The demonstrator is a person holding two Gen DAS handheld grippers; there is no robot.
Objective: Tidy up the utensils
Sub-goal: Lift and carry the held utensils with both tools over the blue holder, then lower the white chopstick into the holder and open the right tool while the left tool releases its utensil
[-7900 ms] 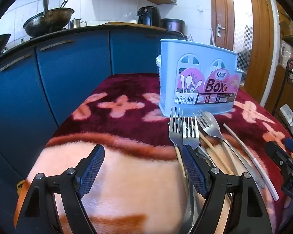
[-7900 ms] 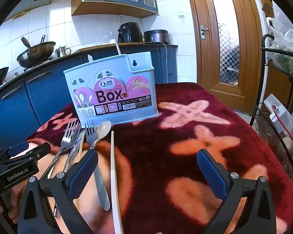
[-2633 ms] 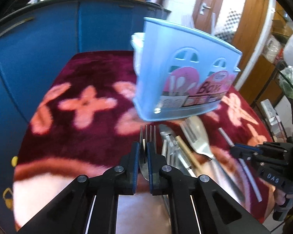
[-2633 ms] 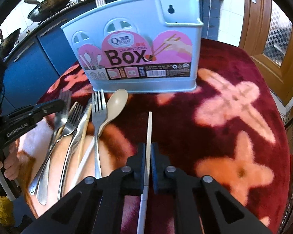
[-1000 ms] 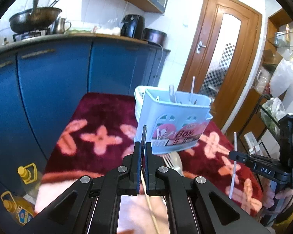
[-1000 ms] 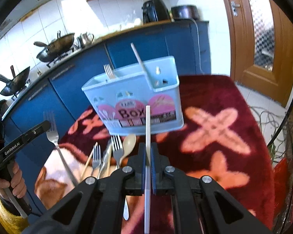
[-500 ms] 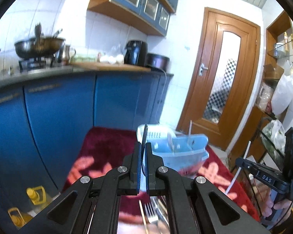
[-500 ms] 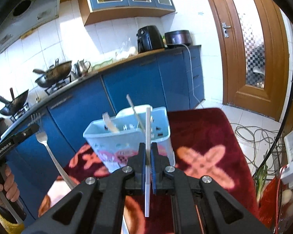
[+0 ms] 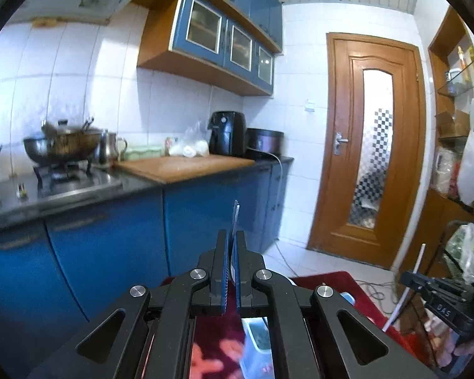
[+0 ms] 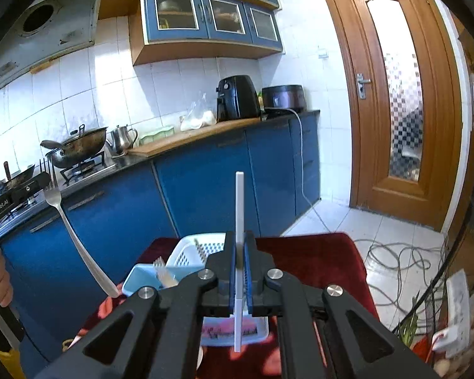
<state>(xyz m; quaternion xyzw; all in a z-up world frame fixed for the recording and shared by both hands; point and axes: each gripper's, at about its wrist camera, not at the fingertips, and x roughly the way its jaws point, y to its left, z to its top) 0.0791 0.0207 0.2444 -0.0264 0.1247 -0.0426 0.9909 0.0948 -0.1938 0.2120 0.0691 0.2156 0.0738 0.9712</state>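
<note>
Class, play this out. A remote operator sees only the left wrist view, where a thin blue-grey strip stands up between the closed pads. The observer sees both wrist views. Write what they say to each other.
Operator: What is the thin strip in the left gripper?
Observer: A silver metal fork, tines up, with its handle slanting down. Your camera catches it edge-on.
Operator: Where does its handle end?
Observer: In the right wrist view the tip sits just outside the left corner of the light blue plastic utensil box, not inside it.
</note>
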